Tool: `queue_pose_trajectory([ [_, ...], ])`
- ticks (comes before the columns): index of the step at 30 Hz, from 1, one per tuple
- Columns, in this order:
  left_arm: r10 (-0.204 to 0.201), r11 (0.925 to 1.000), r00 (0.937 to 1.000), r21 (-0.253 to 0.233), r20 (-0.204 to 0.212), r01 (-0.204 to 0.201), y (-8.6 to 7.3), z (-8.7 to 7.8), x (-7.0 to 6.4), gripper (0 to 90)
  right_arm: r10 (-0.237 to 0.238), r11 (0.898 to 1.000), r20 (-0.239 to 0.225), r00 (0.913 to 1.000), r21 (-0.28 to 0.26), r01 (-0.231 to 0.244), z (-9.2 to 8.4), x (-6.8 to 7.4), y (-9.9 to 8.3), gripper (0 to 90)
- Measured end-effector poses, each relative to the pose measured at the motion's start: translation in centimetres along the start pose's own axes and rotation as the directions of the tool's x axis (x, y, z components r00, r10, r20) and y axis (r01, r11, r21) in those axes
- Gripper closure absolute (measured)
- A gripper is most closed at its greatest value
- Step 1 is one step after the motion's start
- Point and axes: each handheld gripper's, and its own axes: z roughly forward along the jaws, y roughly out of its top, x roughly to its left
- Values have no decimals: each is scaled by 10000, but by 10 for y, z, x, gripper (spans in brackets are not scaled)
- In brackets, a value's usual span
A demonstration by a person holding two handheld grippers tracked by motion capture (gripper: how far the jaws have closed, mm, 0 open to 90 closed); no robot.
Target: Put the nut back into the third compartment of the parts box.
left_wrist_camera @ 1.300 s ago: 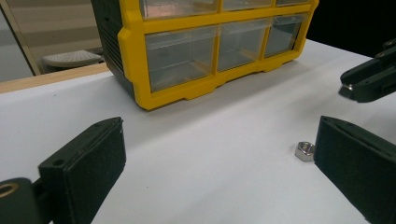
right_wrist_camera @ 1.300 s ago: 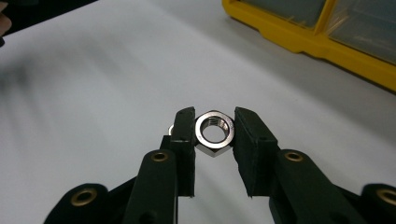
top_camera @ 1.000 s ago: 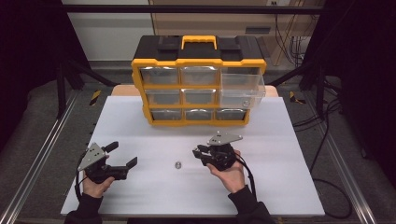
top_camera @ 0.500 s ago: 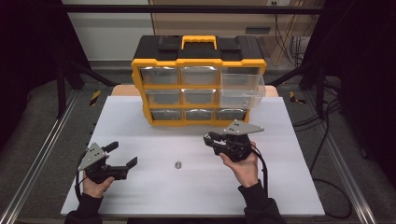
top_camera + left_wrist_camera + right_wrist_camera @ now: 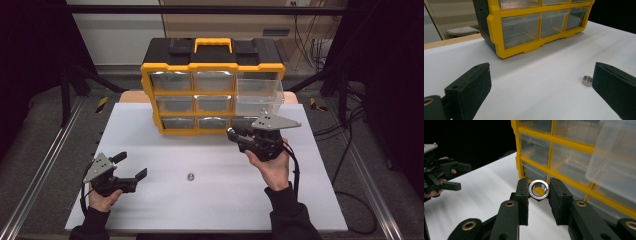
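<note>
Steel nut (image 5: 538, 189) clamped btwn right tool (image 5: 538, 195) jaws.

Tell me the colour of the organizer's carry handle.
Yellow, like the frame of the drawer organizer; the handle shows best in the high view.

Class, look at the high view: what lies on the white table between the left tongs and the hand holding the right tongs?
One small nut lies on the white table between the left tongs and that hand; otherwise bare.

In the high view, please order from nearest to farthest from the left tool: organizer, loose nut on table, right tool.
1. Loose nut on table, to its right.
2. Right tool, farther right, raised.
3. Organizer, at the table's back.
</note>
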Motion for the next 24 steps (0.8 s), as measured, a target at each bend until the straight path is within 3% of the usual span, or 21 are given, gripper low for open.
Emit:
queue_pose_trajectory([
  [11, -2, 10000, 10000, -8, -10, 2, 0, 0, 0, 23, -252, 9981, 493, 9985, -544, 278, -29, -7, 34, 704],
  [24, 22, 10000, 10000, 4, -3, -22, 0, 0, -1, 23, -291, 9945, 1256, 9917, -967, 414, -47, -17, 75, 704],
])
